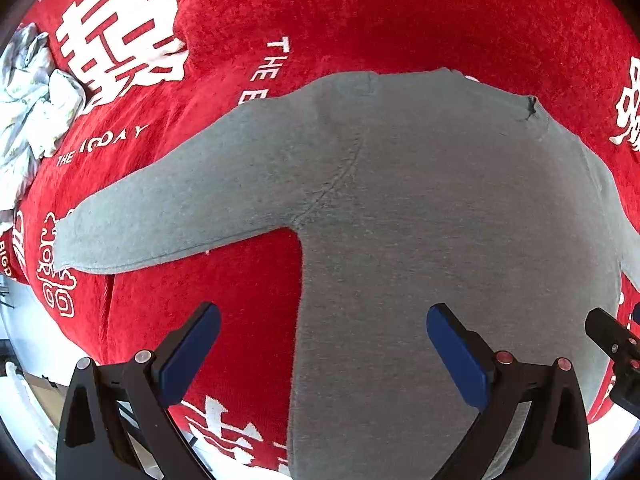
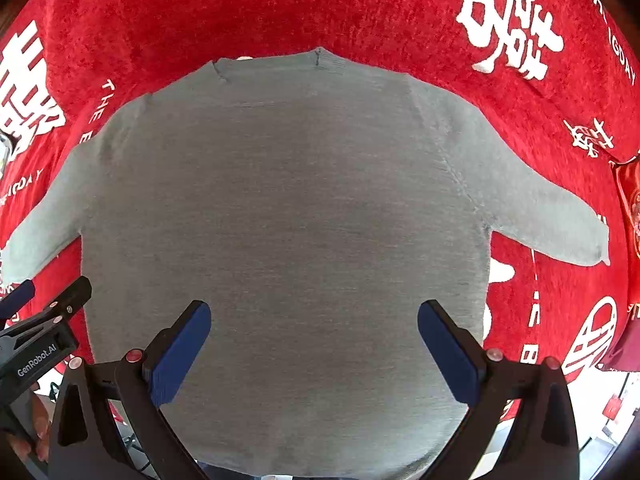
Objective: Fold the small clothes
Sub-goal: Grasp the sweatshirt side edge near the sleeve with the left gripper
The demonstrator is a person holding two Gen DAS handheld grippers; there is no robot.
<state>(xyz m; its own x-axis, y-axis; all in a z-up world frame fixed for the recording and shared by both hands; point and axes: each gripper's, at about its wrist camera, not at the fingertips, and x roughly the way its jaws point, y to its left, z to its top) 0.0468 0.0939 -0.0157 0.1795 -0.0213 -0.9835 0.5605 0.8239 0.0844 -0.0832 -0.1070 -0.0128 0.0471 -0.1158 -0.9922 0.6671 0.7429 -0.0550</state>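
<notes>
1. Grey sweater (image 2: pixel 280 208): soft fine knit, ribbed neck, spread flat with sleeves out, on red plush cloth (image 2: pixel 280 8) with white lettering.
2. Left gripper (image 1: pixel 324 356) and right gripper (image 2: pixel 314 350): spread wide, holding nothing, above the sweater's hem.
3. Crumpled pale garments (image 1: pixel 28 112): well left of the sweater.

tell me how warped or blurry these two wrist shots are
Left wrist view: strong fisheye bulge, dark corners; grey sweater sharp mid-frame, crumpled pale cloth squeezed at the left rim. Right wrist view: same bulge, even light, red cloth lettering curved along the edges.
</notes>
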